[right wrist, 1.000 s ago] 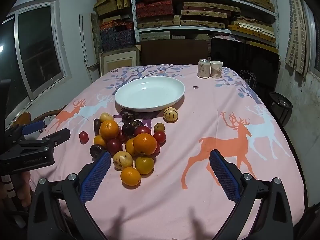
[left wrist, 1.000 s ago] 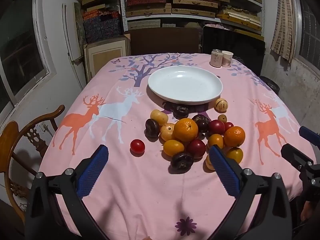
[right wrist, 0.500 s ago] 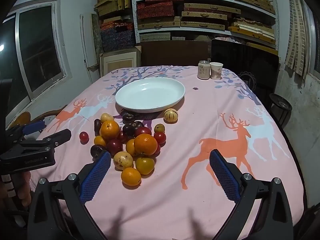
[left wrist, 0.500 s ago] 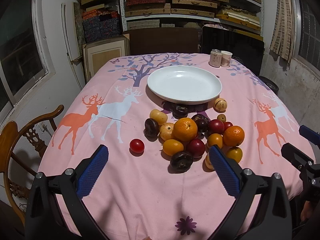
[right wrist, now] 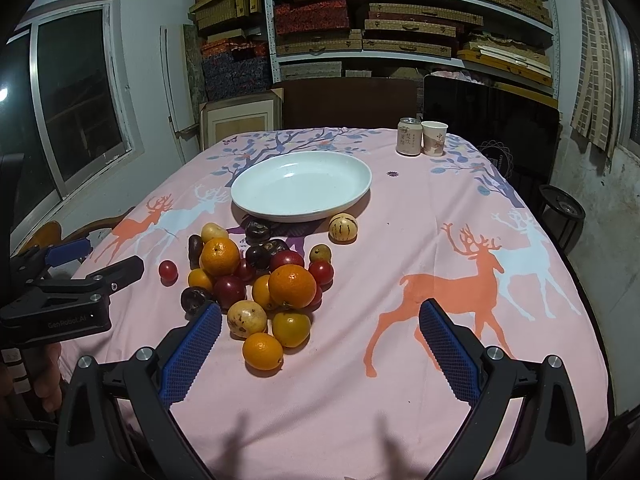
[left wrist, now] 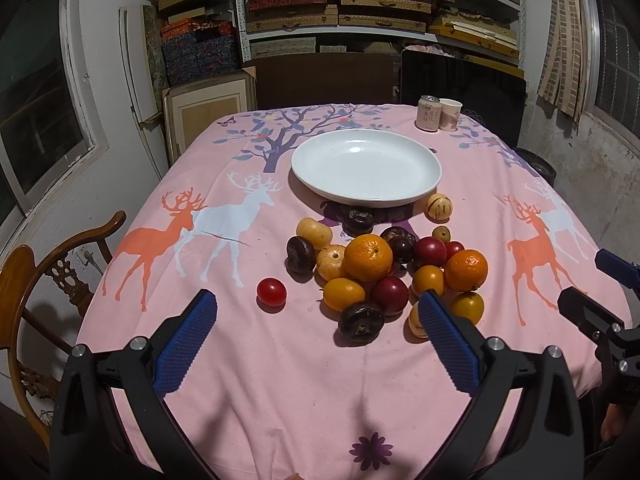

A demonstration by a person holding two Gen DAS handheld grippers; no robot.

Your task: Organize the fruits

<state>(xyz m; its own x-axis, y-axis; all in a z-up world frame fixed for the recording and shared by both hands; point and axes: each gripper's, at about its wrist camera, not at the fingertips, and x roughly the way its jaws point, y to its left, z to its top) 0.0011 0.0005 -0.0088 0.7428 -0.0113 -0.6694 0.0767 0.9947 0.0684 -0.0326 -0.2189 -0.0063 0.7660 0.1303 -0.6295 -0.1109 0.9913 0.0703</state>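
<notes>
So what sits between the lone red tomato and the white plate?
In the left wrist view, only bare pink tablecloth lies between the red tomato and the white plate; the fruit pile sits to the right.

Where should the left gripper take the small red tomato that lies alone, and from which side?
Grip the red tomato across its round middle, coming from above with the left gripper. It sits alone on the tablecloth, apart from the fruit pile, so both fingers have room.

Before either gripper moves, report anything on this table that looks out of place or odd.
The white plate holds no fruit; everything is heaped loosely on the pink tablecloth in front of it. A small red fruit sits apart, left of the heap, and a striped pale fruit lies alone beside the plate's rim. Nothing looks spilled or damaged.
</notes>
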